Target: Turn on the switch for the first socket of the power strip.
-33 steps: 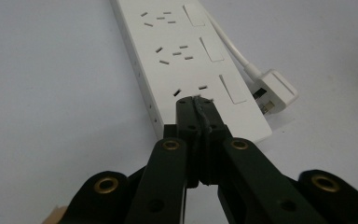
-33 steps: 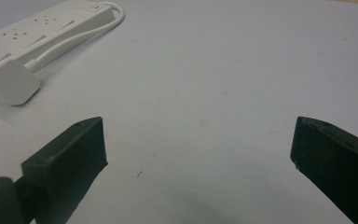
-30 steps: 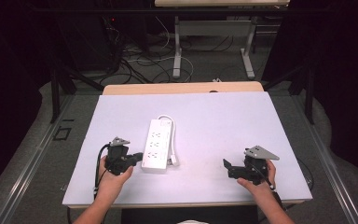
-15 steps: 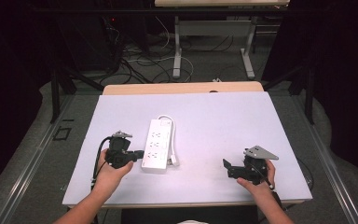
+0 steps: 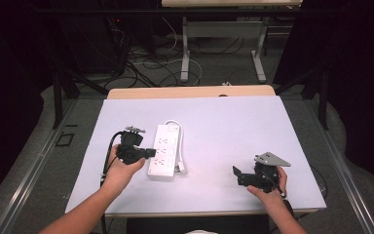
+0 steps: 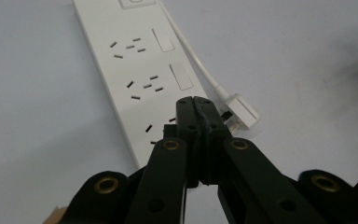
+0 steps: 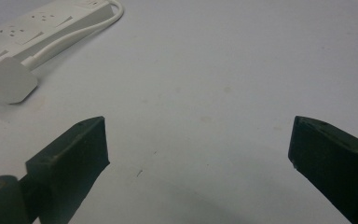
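Observation:
A white power strip [image 5: 164, 150] lies lengthwise on the white table, its cord looped along its right side. The white plug [image 5: 180, 168] rests at its near right corner. My left gripper [image 5: 152, 152] hovers just left of the strip's near half, pointing right at it. Its jaws are shut with nothing between them, and in the left gripper view its tips [image 6: 196, 104] hang over the strip [image 6: 140, 70] beside the plug [image 6: 240, 112]. My right gripper [image 5: 235, 174] rests near the front right of the table, open and holding nothing, with the strip [image 7: 32, 23] and plug [image 7: 9, 80] far off to its left.
The white table top [image 5: 233, 126] has a wooden strip [image 5: 190, 91] along its far edge. Beyond it are loose cables and another table's metal legs [image 5: 186, 53] on the floor. A wide bare stretch of table lies between the two grippers.
My left hand has lifted its shut gripper and carried it a little farther from the front edge, alongside the power strip. The right hand and the strip have not moved.

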`<state>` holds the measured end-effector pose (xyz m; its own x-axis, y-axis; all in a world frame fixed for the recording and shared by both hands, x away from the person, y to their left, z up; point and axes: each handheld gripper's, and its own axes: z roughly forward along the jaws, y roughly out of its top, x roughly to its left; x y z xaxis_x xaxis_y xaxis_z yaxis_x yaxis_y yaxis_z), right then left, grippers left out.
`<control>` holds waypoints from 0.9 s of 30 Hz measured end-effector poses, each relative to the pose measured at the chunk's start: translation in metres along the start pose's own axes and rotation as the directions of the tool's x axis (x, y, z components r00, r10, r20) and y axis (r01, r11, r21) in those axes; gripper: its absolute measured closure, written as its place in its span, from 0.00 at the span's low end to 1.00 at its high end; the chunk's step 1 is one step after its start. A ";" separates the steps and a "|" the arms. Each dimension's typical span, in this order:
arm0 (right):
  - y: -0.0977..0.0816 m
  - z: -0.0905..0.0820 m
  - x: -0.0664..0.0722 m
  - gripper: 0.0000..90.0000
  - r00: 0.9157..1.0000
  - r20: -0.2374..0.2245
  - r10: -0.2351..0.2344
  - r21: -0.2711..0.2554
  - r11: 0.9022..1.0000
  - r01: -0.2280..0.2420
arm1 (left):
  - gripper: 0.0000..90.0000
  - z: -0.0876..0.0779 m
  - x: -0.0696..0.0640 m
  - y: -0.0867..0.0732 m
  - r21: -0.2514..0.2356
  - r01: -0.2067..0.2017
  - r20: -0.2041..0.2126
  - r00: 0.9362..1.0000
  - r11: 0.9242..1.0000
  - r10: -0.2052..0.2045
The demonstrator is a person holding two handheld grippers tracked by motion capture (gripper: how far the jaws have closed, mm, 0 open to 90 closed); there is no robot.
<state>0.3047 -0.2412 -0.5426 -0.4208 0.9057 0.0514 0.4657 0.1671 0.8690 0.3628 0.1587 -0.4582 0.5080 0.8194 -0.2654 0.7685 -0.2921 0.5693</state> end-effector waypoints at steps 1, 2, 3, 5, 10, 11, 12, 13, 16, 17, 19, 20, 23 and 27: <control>0.000 0.000 0.000 0.04 1.000 0.000 0.001 0.001 1.000 -0.001 | 1.00 0.001 0.000 0.002 0.002 0.004 0.004 1.000 1.000 -0.004; 0.000 0.000 0.000 0.04 1.000 0.000 0.003 0.001 1.000 -0.003 | 1.00 0.001 0.000 0.002 0.002 0.004 0.004 1.000 1.000 -0.004; 0.000 0.000 0.000 0.04 1.000 0.000 0.004 0.001 1.000 -0.004 | 1.00 0.001 0.000 0.004 0.005 0.004 0.004 1.000 1.000 -0.004; 0.000 0.001 0.000 0.04 1.000 -0.001 0.005 0.001 1.000 -0.005 | 1.00 0.002 0.000 0.009 0.006 0.010 0.007 1.000 1.000 -0.010; 0.000 0.001 0.000 0.05 1.000 -0.001 0.006 0.001 1.000 -0.006 | 1.00 0.006 -0.001 0.022 0.004 0.032 0.002 1.000 0.999 -0.032; 0.000 0.001 0.000 0.05 1.000 0.000 0.006 0.001 1.000 -0.006 | 1.00 0.007 -0.001 0.024 0.001 0.034 -0.002 0.999 0.999 -0.034; 0.000 0.001 0.000 0.05 1.000 -0.001 0.007 0.001 1.000 -0.007 | 1.00 0.007 -0.001 0.024 0.001 0.034 -0.002 0.999 0.999 -0.034; 0.000 0.001 0.000 0.05 1.000 -0.001 0.007 0.002 1.000 -0.007 | 1.00 0.007 -0.001 0.026 0.008 0.034 0.001 0.999 0.999 -0.034; 0.000 0.002 0.000 0.05 1.000 -0.005 0.008 0.003 1.000 -0.008 | 1.00 0.008 -0.001 0.032 0.006 0.040 0.002 0.999 0.999 -0.040; 0.000 0.002 0.000 0.05 1.000 -0.003 0.008 0.004 1.000 -0.008 | 1.00 0.009 -0.002 0.034 0.005 0.049 -0.001 0.999 0.999 -0.049; 0.000 0.002 0.000 0.05 1.000 -0.006 0.002 0.004 1.000 -0.002 | 1.00 0.011 -0.001 0.039 0.009 0.054 -0.008 0.999 0.999 -0.054; 0.000 0.002 0.000 0.05 1.000 -0.007 0.003 0.003 1.000 -0.003 | 1.00 0.011 -0.001 0.039 0.009 0.054 -0.008 0.999 0.999 -0.054; 0.001 0.002 0.000 0.05 1.000 -0.009 0.004 0.004 1.000 -0.004 | 1.00 0.012 0.000 0.044 0.011 0.061 -0.008 0.998 0.998 -0.061; 0.001 0.003 0.000 0.05 1.000 -0.007 0.004 0.005 1.000 -0.004 | 1.00 0.015 0.003 0.051 0.013 0.072 -0.004 0.997 0.997 -0.072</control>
<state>0.3077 -0.2396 -0.5432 -0.4247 0.9034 0.0582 0.4713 0.1658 0.8663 0.4091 0.1384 -0.4418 0.4496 0.8404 -0.3026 0.8082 -0.2385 0.5385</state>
